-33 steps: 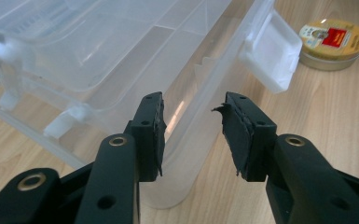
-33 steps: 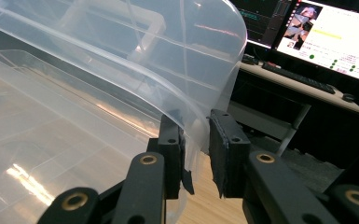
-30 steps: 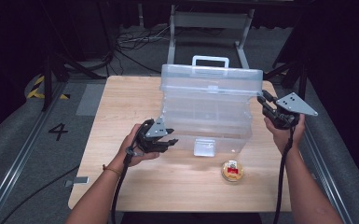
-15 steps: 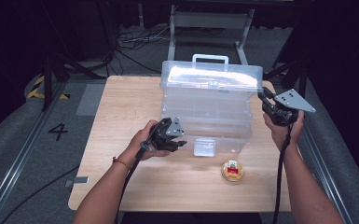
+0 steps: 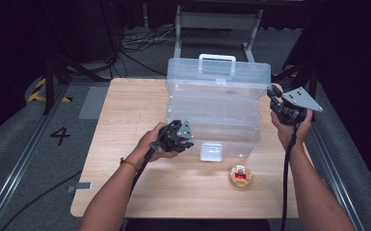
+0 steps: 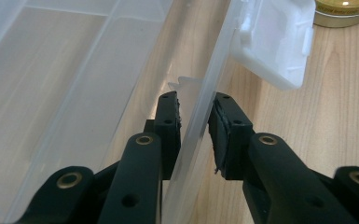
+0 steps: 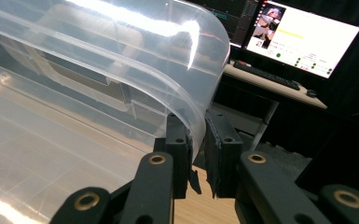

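My left gripper is straddling the front wall of the clear plastic box, one jaw inside and one outside; its jaws have just been closing on that thin wall, the inner pad is touching it, and a sliver of gap is showing at the outer pad, so I cannot tell whether it is fully pinched. My right gripper is clamping the curved rim of the box's raised lid at its right end, pads pressing on both faces. The box is sitting at the middle of the wooden table, its handle at the far side and its white latch hanging loose at the front; a small round tin is lying near the latch, apart from the box.
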`<state>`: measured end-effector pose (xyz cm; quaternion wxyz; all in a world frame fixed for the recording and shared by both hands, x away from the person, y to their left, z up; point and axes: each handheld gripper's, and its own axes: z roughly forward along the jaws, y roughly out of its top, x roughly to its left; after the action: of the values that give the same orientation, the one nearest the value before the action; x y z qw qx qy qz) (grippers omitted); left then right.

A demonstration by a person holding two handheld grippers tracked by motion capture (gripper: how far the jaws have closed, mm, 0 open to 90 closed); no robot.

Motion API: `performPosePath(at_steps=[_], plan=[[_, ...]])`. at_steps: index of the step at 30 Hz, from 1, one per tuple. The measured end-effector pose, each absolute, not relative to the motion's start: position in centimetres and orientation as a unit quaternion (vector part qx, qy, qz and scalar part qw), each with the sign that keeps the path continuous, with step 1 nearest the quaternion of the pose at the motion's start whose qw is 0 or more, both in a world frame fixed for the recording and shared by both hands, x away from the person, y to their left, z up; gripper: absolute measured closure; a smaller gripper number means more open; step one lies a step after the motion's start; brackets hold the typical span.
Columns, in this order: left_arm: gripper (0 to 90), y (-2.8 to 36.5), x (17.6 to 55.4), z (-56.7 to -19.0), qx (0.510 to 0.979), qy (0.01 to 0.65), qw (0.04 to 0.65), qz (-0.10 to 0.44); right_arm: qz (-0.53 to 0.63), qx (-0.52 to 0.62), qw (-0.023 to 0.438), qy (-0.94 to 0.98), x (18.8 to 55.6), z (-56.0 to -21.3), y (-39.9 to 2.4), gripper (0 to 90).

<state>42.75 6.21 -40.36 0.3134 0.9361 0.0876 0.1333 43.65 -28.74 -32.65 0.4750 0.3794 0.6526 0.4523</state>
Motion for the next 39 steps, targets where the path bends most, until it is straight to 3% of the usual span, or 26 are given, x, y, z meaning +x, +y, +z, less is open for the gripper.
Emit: performPosePath(at_steps=[23,39], plan=[[77.0,6.5,43.2,-40.6,0.935,0.08,0.325,0.114,0.434,0.383,0.502,0.642,46.6,-31.6,-28.3,85.9],[76.9,7.0,43.2,-40.9,0.927,0.09,0.348,0.107,0.441,0.395,0.48,0.648,48.7,-30.8,-28.5,86.3]])
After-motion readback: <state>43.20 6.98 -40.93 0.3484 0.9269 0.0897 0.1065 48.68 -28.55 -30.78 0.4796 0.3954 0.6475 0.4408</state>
